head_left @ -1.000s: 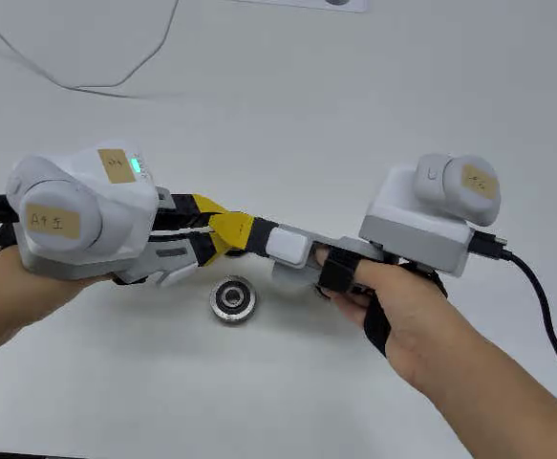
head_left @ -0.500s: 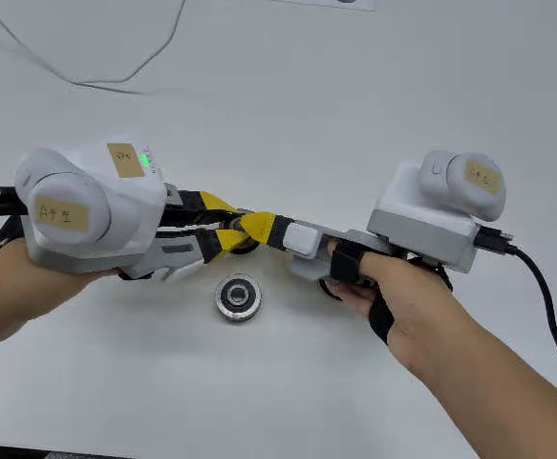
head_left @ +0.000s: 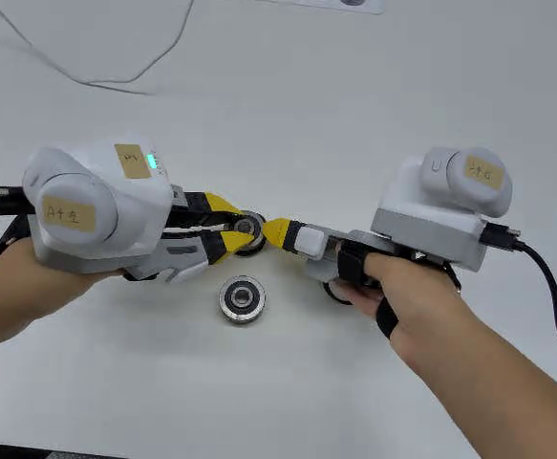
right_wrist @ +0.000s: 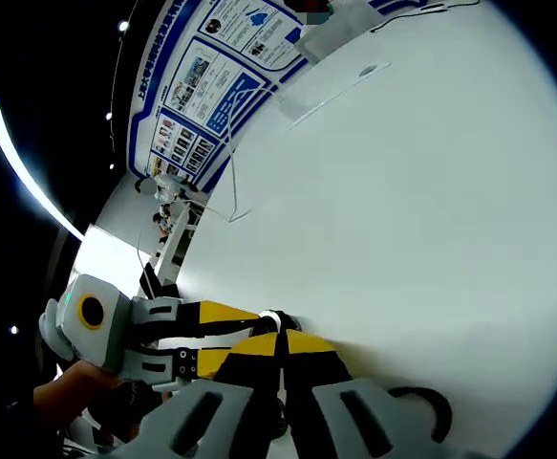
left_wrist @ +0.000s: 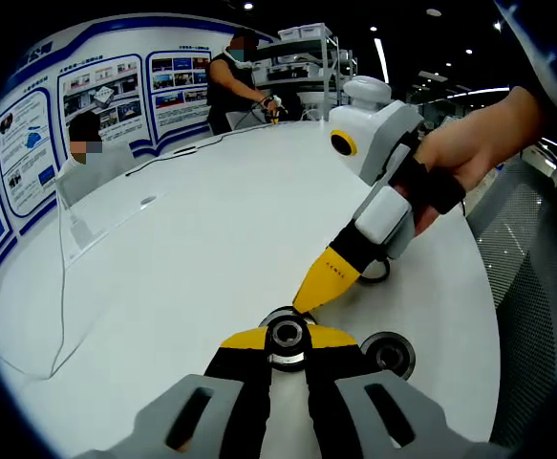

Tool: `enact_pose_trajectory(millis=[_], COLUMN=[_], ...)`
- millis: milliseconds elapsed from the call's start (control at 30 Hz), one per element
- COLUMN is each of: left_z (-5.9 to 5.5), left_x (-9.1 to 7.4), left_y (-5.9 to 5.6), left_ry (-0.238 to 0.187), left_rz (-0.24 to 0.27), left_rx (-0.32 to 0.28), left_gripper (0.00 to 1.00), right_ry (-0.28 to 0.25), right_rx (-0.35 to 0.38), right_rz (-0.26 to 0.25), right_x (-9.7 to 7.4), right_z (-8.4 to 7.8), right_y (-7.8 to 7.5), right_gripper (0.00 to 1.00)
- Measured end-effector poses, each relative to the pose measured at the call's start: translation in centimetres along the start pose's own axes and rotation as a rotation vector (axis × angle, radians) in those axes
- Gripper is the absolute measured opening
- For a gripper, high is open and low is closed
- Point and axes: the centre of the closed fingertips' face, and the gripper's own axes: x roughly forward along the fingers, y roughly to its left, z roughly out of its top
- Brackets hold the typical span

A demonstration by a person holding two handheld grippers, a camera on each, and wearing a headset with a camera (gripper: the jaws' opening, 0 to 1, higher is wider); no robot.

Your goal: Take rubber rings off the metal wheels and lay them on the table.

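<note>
Left claw [head_left: 232,234]: clamped on a metal wheel [left_wrist: 287,337], above the counter [head_left: 354,115].
Right claw [right_wrist: 278,337]: jaws together, tips at that wheel's rim.
Second wheel [head_left: 242,299]: flat on counter.
Loose rubber ring [right_wrist: 419,391]: on counter near right claw.

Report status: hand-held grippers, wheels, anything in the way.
Left hand-held gripper shut on metal wheel. Right hand-held gripper shut, tips at its rim. Second wheel lies apart on table.

A thin cable [head_left: 106,81] trails near blue-bordered posters [left_wrist: 178,81].
</note>
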Motion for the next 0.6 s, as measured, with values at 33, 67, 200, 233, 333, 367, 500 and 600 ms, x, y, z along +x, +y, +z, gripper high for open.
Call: enact_pose_trajectory(millis=[33,67,200,233,333,367,500,600], left_z=[0.01,0.01,0.01,0.0,-0.01,-0.02,-0.05,-0.06], left_x=[-0.01,-0.02,-0.04,-0.04,-0.06,-0.07,-0.08,-0.06], left_y=[-0.01,-0.01,-0.02,-0.01,-0.01,-0.01,0.0,0.03], left_ry=[-0.001,-0.002,-0.002,-0.003,-0.006,-0.006,-0.006,-0.006], left_rz=[0.0,0.0,0.0,0.0,0.0,0.0,-0.001,0.0], left_rx=[0.0,0.0,0.001,0.0,-0.001,-0.002,-0.001,-0.002], left_gripper=[0.13,0.13,0.12,0.12,0.12,0.12,0.12,0.12], right_ry=[0.004,0.006,0.007,0.008,0.009,0.01,0.01,0.01], right_rx=[0.019,0.024,0.052,0.054,0.067,0.066,0.07,0.066], right_rz=[0.001,0.002,0.009,0.01,0.013,0.014,0.019,0.022], right_x=[-0.01,-0.02,-0.02,0.0,-0.02,0.0,0.07,0.08], right_z=[-0.02,-0.03,-0.08,-0.07,-0.08,-0.05,-0.07,-0.09], right_y=[0.01,0.0,0.22,0.21,0.27,0.25,0.35,0.44], right_gripper=[0.01,0.01,0.01,0.01,0.01,0.01,0.01,0.0])
